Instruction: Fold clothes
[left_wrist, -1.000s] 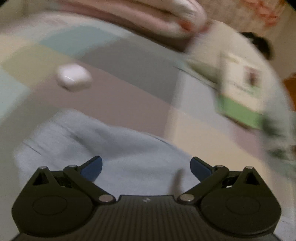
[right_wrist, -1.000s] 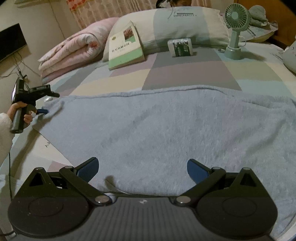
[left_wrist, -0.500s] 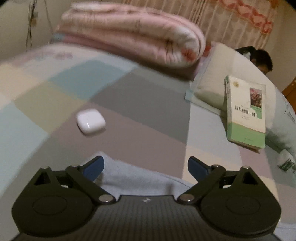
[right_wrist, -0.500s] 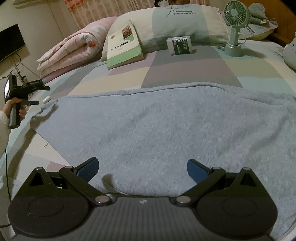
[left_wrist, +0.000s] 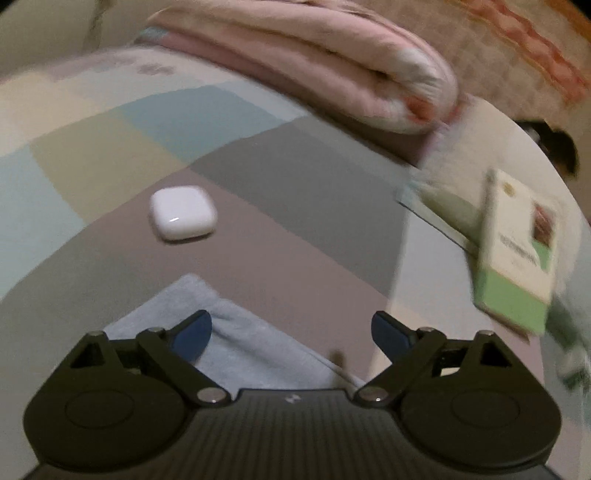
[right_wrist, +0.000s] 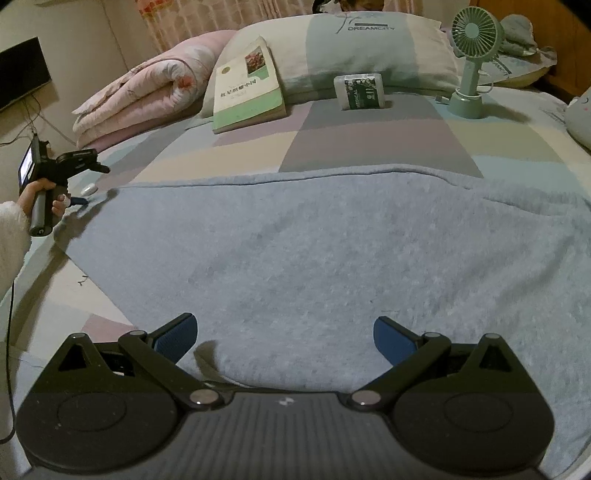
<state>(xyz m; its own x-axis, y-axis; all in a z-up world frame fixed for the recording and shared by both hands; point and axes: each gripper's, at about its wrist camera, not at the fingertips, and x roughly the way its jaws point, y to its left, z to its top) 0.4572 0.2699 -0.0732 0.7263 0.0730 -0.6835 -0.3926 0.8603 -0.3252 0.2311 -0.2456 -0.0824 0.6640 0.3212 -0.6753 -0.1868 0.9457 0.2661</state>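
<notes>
A light blue fleece garment (right_wrist: 314, 251) lies spread flat across the patchwork bed. My right gripper (right_wrist: 286, 336) is open, low over the garment's near edge, with nothing between its fingers. My left gripper (left_wrist: 291, 332) is open too, and the garment's far left corner (left_wrist: 236, 343) lies under its left finger. From the right wrist view, the left gripper (right_wrist: 79, 201) sits in a hand at that corner, its blue fingertip touching the cloth.
A white earbud case (left_wrist: 183, 218) lies just beyond the corner. A rolled pink quilt (right_wrist: 147, 96), a green-and-white book (right_wrist: 247, 88), a pillow (right_wrist: 369, 44), a tissue pack (right_wrist: 360, 90) and a small green fan (right_wrist: 472, 59) line the bed's far side.
The left gripper drew back leftward off the garment, then came back in to its corner. It stayed open. The right gripper has barely moved.
</notes>
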